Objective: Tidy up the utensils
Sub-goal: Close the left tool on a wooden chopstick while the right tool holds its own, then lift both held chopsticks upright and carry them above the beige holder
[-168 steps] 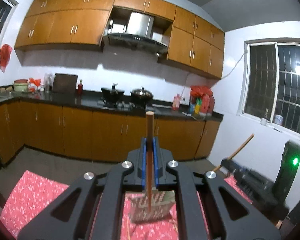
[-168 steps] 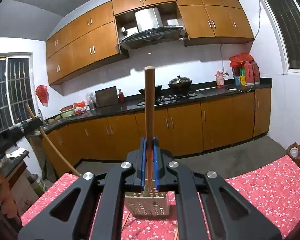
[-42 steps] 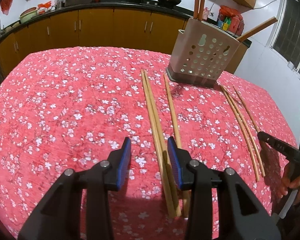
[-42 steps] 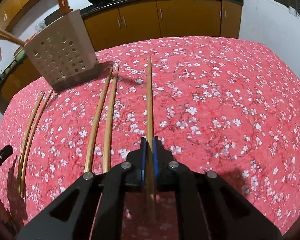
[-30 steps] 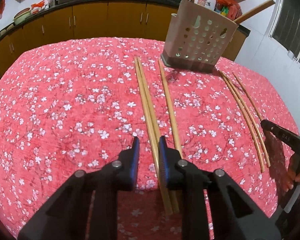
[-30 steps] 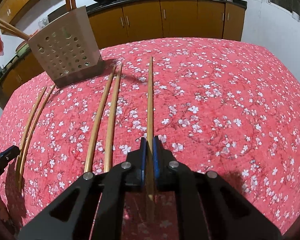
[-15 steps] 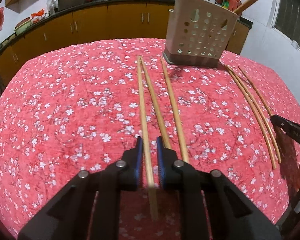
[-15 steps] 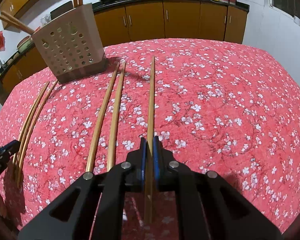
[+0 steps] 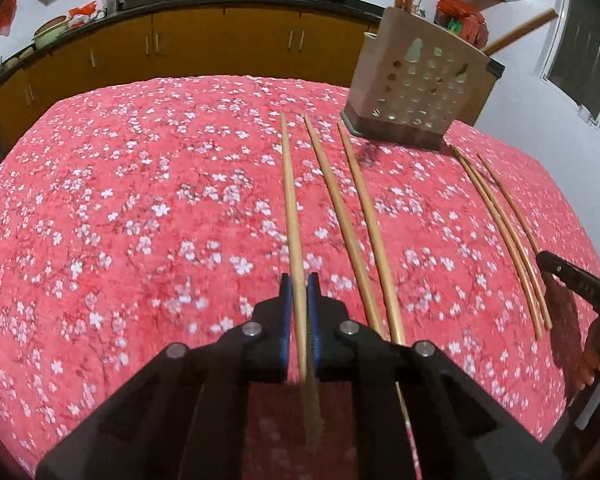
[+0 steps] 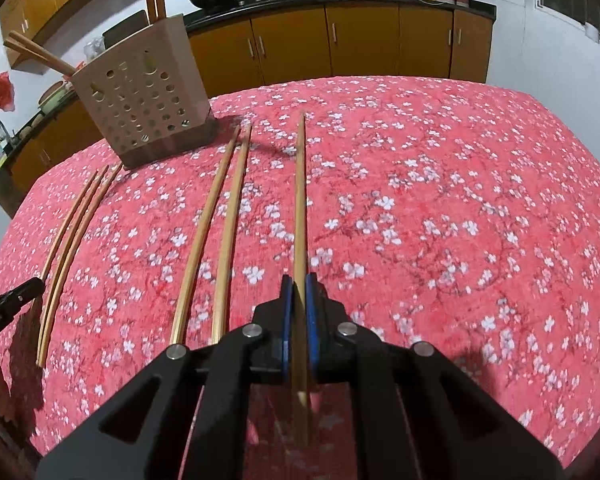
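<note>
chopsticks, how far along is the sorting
Some chopsticks already stand in the perforated holder. The left gripper and right gripper each clamp one chopstick. Left on the cloth: a thick pair and several thin ones.

— How do the left tongs (image 9: 299, 294) stand?

— Low and level, blue pads (image 9: 286, 304) pressed together on a chopstick (image 9: 290, 196) that runs straight ahead between them.

— And the right tongs (image 10: 299, 294)?

— Same pose: pads (image 10: 286, 308) clamped on another chopstick (image 10: 300, 200), pointing forward. In the left view, the right tongs' black tip shows at the far right, with fingers (image 9: 598, 364) of the person's hand below it.
</note>
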`<state>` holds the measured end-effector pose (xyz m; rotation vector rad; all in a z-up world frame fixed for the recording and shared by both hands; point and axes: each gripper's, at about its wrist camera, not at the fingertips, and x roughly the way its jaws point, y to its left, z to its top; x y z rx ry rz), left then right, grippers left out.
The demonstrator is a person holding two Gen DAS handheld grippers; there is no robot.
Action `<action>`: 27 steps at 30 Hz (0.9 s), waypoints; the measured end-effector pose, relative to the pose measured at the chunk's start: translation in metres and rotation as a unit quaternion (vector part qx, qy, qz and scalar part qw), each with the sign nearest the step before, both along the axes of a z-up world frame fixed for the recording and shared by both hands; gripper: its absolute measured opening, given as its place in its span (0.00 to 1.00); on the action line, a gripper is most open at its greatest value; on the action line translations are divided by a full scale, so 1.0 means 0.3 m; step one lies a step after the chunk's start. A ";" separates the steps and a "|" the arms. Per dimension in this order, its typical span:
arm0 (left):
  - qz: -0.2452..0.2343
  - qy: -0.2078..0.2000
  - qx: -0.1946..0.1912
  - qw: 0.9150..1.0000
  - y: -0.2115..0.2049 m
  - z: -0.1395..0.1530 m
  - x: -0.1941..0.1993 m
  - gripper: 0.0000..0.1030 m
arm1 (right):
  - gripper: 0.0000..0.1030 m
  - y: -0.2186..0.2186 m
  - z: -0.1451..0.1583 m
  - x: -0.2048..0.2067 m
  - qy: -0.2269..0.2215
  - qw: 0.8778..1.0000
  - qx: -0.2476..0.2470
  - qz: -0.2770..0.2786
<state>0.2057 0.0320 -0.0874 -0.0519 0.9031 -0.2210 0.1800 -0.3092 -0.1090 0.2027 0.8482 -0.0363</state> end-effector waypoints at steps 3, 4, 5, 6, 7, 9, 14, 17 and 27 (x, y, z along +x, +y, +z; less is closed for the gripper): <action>0.001 -0.002 0.000 1.000 0.002 0.002 -0.023 0.10 | 0.07 0.008 0.002 -0.005 0.003 1.000 0.001 0.001; 0.001 -0.003 0.001 1.000 0.004 0.002 -0.029 0.10 | 0.08 0.009 0.002 -0.007 0.002 1.000 0.000 0.001; 0.002 -0.004 0.003 1.000 0.004 0.002 -0.039 0.10 | 0.07 0.010 0.003 -0.008 0.001 1.000 0.000 0.000; 0.002 -0.007 0.010 1.000 0.000 0.003 -0.049 0.10 | 0.07 0.009 0.005 -0.009 0.000 1.000 0.001 -0.001; 0.002 -0.010 0.016 1.000 -0.006 0.003 -0.057 0.09 | 0.07 0.008 0.006 -0.006 0.000 1.000 0.001 -0.001; 0.002 -0.011 0.026 1.000 -0.017 0.003 -0.063 0.08 | 0.07 0.006 0.011 -0.008 0.001 1.000 0.003 -0.003; 0.008 -0.012 0.022 1.000 0.010 0.044 -0.050 0.07 | 0.07 -0.014 0.077 -0.035 -0.025 1.000 0.006 -0.009; 0.012 -0.042 0.016 0.999 0.037 0.123 -0.059 0.07 | 0.07 -0.036 0.150 -0.059 -0.055 0.998 0.003 -0.016; 0.036 -0.132 -0.028 0.990 0.102 0.390 -0.044 0.07 | 0.07 -0.090 0.395 -0.114 -0.169 0.985 -0.003 -0.039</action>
